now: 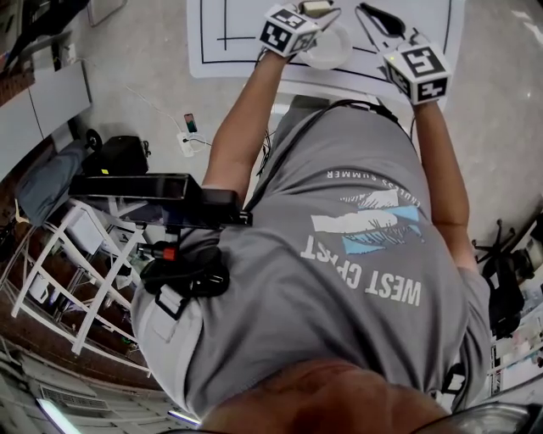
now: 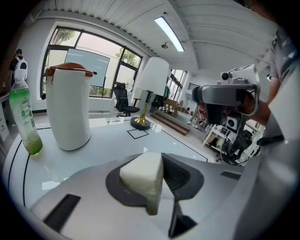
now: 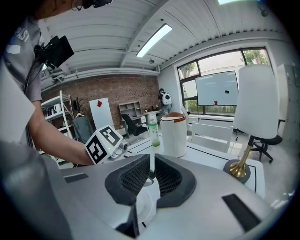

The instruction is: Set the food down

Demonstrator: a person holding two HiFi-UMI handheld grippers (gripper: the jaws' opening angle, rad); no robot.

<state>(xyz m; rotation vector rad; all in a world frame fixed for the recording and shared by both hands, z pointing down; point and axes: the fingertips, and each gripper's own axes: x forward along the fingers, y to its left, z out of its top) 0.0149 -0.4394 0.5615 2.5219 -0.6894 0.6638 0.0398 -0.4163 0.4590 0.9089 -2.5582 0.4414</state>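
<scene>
While the person in a grey printed T-shirt (image 1: 356, 254) bends over a white table marked with thin black lines (image 1: 208, 59), the left gripper (image 2: 149, 182) pinches a pale cream, soft-looking wedge of food (image 2: 140, 171) between its dark ribbed pads. Its jaws are kept partly apart by the wedge, which tapers toward the camera. The wedge of food sits in that grip and not on any surface. Whether it hangs directly over the plate cannot be told. Seen from the head, the left gripper (image 1: 318, 10) reaches in at 12 o'clock of the frame. A small round white plate (image 1: 331, 51) lies flat on the table just beside its tip, and the right gripper (image 1: 377, 15) points in from the plate's 2 o'clock side. In the right gripper view, the right gripper (image 3: 151, 176) has its jaws drawn almost together, with only a thin slit between the mesh-textured pads and nothing pinched in them. The plate (image 3: 143, 206) shows at 6 o'clock beneath them. Beyond the held wedge in the left gripper view, a tall white cylindrical canister with a brown lid (image 2: 69, 110) stands upright at 10 o'clock. A clear plastic bottle of green liquid (image 2: 24, 119) stands just beside it at 9 o'clock. A lamp with a white shade and a brass base (image 2: 151, 89) stands farther back at 12 o'clock, well apart from both.
</scene>
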